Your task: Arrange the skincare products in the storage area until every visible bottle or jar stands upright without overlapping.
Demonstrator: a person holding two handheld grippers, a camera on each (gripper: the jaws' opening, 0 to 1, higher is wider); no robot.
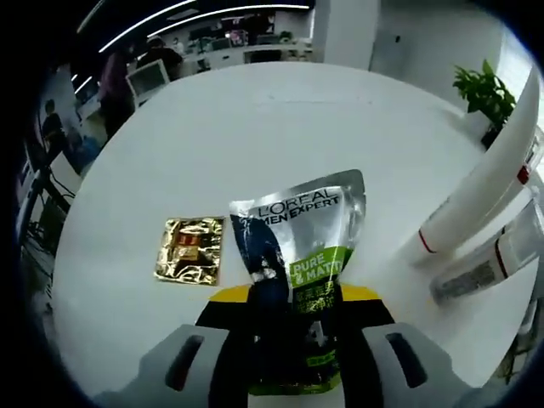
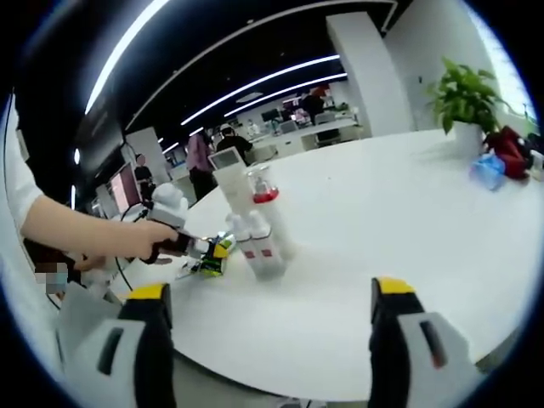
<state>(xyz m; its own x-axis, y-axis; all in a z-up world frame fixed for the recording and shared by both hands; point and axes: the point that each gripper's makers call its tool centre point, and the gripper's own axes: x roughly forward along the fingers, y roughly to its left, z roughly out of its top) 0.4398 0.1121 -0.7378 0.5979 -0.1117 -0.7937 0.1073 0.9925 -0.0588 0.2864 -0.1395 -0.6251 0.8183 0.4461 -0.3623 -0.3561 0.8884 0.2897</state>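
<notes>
1. Here, in the left gripper view, the left tool [image 1: 293, 340] has its jaws closed on the lower end of a silver tube [image 1: 299, 246] marked L'Oréal Men Expert, which sticks out over the white tabletop [image 1: 280, 127].
2. A gold sachet [image 1: 189, 250] lies flat on the tabletop just beside the tube.
3. At that view's right edge, two white bottles [image 1: 480, 183] with red trim slant across the picture; a potted plant [image 1: 483, 89] stands beyond them.
4. In the right gripper view, the right tool [image 2: 268, 336] has its jaws wide apart with nothing between them.
5. Ahead of it, a cluster of white bottles with red caps stands upright; the small pair [image 2: 255, 242] seems to touch the taller ones behind.
6. A hand [image 2: 140, 238] holds the left tool near that cluster.
</notes>
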